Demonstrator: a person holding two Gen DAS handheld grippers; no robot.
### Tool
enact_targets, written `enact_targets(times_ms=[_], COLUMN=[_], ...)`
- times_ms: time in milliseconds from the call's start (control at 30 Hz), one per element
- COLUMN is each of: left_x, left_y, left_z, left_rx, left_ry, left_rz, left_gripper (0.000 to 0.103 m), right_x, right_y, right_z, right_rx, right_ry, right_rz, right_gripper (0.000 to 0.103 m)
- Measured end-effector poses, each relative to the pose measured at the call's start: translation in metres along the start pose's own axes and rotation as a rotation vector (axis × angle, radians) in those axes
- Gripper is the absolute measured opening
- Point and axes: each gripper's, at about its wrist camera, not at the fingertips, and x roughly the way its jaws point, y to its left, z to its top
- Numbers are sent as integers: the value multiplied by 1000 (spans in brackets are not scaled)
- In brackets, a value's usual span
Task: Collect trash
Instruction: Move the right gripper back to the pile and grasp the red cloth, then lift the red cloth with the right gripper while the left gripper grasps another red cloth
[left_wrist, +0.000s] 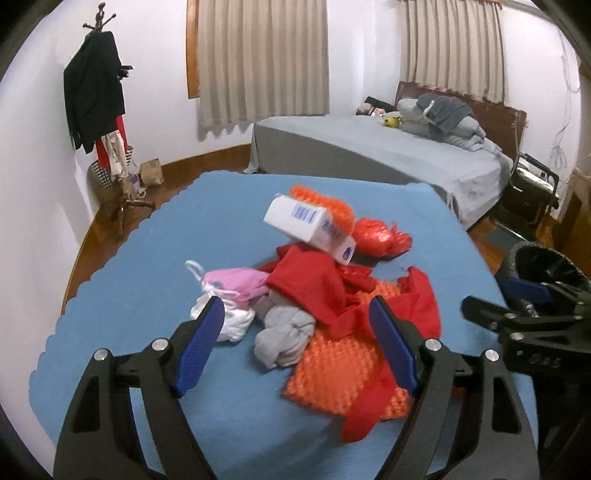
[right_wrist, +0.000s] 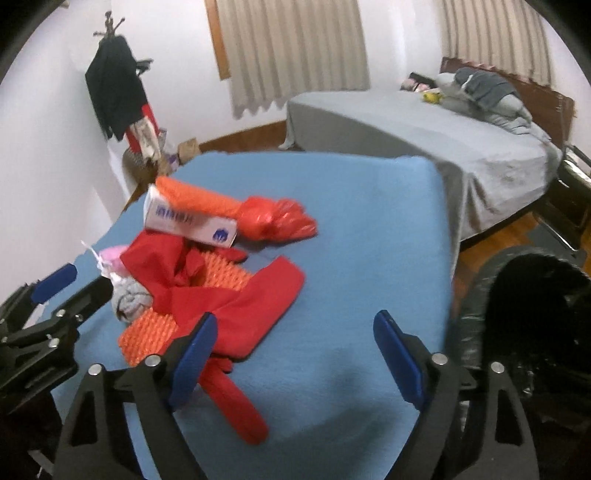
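Both tools are held low over the near edge of the table, and we see each one spread wide with nothing between its fingers. Our left tool frames the near side of the trash pile: its left finger lies just beside the white wad, and its right finger lies over the red cloth. Our right tool stands further right, with its left finger over the cloth's near end and its right finger over bare blue cover.

Trash lies heaped at the middle of the table. From near to far we note the orange mesh, a grey knotted wad, the cloth, a pink mask, a white carton and a red bag.

We judge every item light. Cloth, mesh, wads and bag are soft and will crumple, so pinch a bunched fold, not a flat edge. Loose ends may drag neighbouring items along. We expect the carton to be stiff but crushable; grip it across its narrow sides.

At the right of the table stands a bin with a black liner, near the right tool.
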Motion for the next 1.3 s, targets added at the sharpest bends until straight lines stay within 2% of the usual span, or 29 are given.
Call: enact_targets(times_ms=[267, 367, 467, 500, 533, 600, 800, 1167, 1300], left_x=[7, 10, 12, 13, 13, 13, 12, 12, 21], left_y=[9, 11, 13, 13, 13, 13, 6, -13, -20], left_z=[-6, -8, -8, -9, -9, -9, -10, -5, 0], left_rx=[-23, -30, -32, -32, -32, -33, -23, -3, 4], left_ry=[22, 30, 38, 40, 41, 39, 39, 32, 37], left_rz=[9, 9, 8, 8, 8, 6, -1, -32, -37], left_gripper=[77, 77, 77, 77, 77, 77, 77, 77, 70], right_x=[32, 41, 43, 43, 43, 40, 22, -22, -21], right_y=[12, 13, 13, 13, 14, 13, 3, -35, -46], right_z=[-7, -9, -11, -11, -11, -10, -6, 6, 7], right_rx=[-5, 2, 20, 20, 17, 19, 41, 76, 93], right_ry=[80, 110, 129, 133, 137, 139, 102, 9, 6], right_rz=[48, 78, 131, 155, 170, 196, 218, 125, 98], right_gripper=[68, 57, 37, 25, 18, 9, 6, 6, 6])
